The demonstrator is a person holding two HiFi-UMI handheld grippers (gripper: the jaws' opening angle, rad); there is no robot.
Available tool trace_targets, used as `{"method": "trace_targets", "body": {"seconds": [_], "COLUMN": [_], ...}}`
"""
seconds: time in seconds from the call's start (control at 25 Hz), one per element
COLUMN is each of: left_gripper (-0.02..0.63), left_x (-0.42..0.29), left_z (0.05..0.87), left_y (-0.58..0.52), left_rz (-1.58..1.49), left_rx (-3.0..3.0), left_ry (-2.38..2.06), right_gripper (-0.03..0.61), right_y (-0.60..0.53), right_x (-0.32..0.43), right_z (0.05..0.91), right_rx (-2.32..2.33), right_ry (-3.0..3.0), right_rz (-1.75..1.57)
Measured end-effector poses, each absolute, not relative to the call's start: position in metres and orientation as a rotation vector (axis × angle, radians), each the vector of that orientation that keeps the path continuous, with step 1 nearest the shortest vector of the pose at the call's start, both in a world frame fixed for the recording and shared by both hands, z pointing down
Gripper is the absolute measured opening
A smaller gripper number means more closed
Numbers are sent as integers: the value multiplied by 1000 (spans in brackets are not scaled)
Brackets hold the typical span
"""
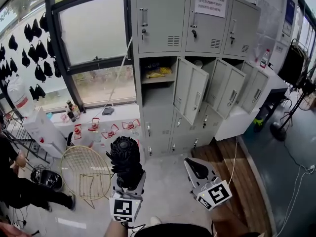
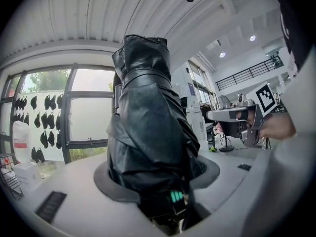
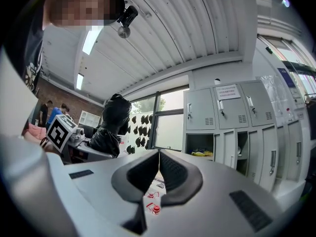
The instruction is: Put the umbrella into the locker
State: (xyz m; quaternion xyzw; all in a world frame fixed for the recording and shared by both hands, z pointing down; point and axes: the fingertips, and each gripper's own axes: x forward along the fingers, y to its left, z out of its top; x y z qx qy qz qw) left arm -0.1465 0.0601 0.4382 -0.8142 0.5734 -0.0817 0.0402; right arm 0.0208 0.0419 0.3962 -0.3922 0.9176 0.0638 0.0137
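Black umbrella point(image 1: 126, 158): clamped upright in left gripper point(image 1: 127, 182).
Right gripper point(image 1: 192, 166): jaws together, empty.
Head view only: wire chair point(image 1: 85, 174), lower left.

A dark-framed window point(image 1: 94, 31) with frosted panes is seen at 11 o'clock in the head view. A bank of grey lockers point(image 1: 197, 21) is seen at 12 to 1 o'clock, with several middle doors standing open. A gold wire chair point(image 1: 86, 174) is set on the pale grey floor point(image 1: 165, 184) at 8 o'clock. Wooden flooring point(image 1: 237, 167) is laid at 4 o'clock, and a pedestal fan point(image 1: 279, 131) is placed at 3 o'clock. Overhead, a ribbed white ceiling point(image 3: 197, 28) is lit by a strip light point(image 3: 90, 39).
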Motion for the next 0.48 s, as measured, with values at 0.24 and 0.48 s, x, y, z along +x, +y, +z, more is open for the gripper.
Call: {"method": "trace_targets", "body": {"seconds": [0.24, 0.48], "left_gripper": [259, 259], "left_x": [-155, -162], "left_z": [443, 443], "left_y": [54, 49], "left_rz": [-253, -239], "left_rx": [-2542, -2569], "left_ry": [1705, 1666], "right_gripper": [31, 31], "right_y": [38, 39], "right_x": [5, -4], "right_z": [392, 395], "right_rx": [-1249, -1279], "right_ry": [2846, 2855], "right_rz": [201, 196]}}
